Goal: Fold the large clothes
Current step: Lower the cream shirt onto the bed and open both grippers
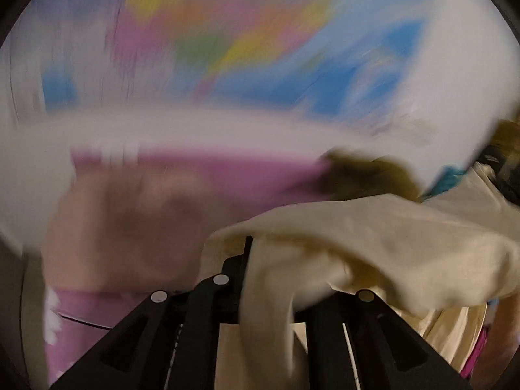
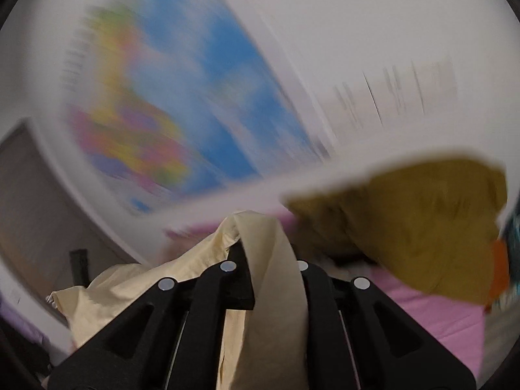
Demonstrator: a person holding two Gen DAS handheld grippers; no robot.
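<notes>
Behind your work, a blurred multicoloured wall map with blue seas hangs on the white wall; nearer, right, a mustard-yellow cushion rests on pink bedding.

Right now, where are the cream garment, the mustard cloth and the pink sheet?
cream garment (image 2: 276, 260): right wrist view, fold pinched above the jaws.
mustard cloth (image 2: 422, 227): right wrist view, middle.
pink sheet (image 2: 448, 318): right wrist view, bare patch.
</notes>
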